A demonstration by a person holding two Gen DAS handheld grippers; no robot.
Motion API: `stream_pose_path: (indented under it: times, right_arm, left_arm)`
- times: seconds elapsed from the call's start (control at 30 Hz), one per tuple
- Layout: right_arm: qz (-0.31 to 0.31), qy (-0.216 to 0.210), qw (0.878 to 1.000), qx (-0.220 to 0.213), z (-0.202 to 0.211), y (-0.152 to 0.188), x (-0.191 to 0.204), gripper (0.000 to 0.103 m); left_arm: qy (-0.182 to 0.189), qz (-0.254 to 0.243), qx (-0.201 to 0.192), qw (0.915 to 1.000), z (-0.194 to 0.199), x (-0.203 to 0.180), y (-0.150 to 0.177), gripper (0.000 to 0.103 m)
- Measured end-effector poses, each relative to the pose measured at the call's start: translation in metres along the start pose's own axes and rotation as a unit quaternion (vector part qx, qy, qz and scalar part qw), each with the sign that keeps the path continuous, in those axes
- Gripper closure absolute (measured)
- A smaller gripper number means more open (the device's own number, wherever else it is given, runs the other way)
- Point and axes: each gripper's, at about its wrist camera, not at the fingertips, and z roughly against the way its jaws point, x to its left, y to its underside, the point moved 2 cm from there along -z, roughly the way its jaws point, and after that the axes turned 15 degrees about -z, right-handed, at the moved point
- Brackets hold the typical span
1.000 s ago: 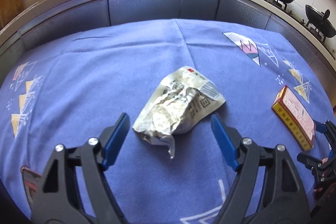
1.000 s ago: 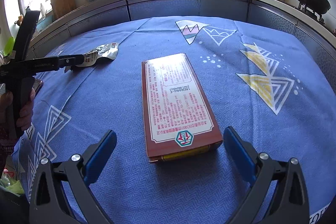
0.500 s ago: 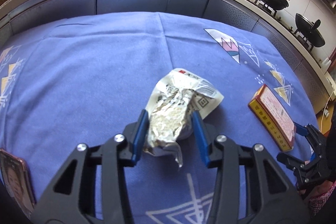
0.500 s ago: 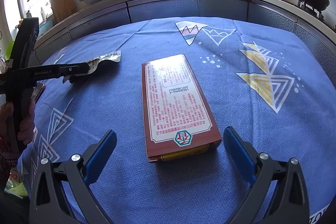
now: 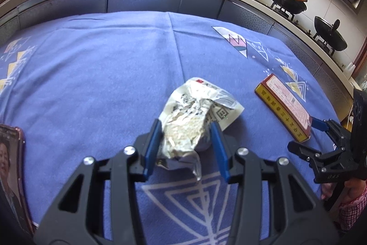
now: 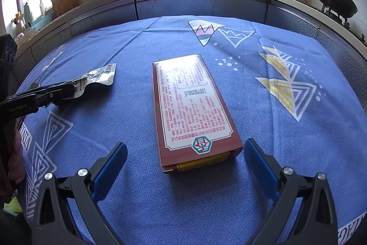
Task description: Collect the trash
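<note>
Closing in over the last second, the left hand-held gripper [image 5: 185, 145] now has its blue pads pressed against both sides of the crumpled foil wrapper [image 5: 195, 121], where a second ago they stood wide apart with the wrapper lying loose between them. The wrapper's near, silvery end is pinched between the pads and looks a little raised, while its printed far end reaches beyond the fingertips over the blue patterned cloth [image 5: 103, 75]; whether that end touches the cloth cannot be told. In the right wrist view the same wrapper [image 6: 98, 78] shows at the left, clamped in the left hand-held gripper [image 6: 68, 90].

The right hand-held gripper [image 6: 185, 161] has not changed: its jaws are spread wide and hold nothing, one pad on each side of the near end of the red and white carton [image 6: 192, 107], clear of it on both sides. The carton lies flat on the cloth, closed, its yellow end flap facing the camera; what is in it cannot be seen. In the left wrist view the carton [image 5: 284, 105] sits well to the right of the wrapper, with the right hand-held gripper [image 5: 318, 130] at its near end.

A phone [image 5: 11, 167] lies at the cloth's left edge.
</note>
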Motion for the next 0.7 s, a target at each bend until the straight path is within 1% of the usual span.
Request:
stream_pose_path:
  times: [0.13,0.3,0.7]
  right_arm:
    - [0.015,0.022,1.000,0.001,-0.0036,0.0016,0.0039,0.003]
    - [0.016,0.022,1.000,0.002,-0.0052,0.0001,0.0024,0.003]
    - [0.005,0.032,0.999,0.005,-0.0055,0.0014,0.0023,0.003]
  left_arm:
    - [-0.007,-0.006,-0.005,0.9999,0.0004,-0.0019,0.0019,0.058]
    - [-0.001,0.002,-0.006,1.0000,0.0009,0.0020,0.0025,0.057]
    - [0.003,0.005,-0.007,1.0000,0.0023,0.0033,0.0035,0.055]
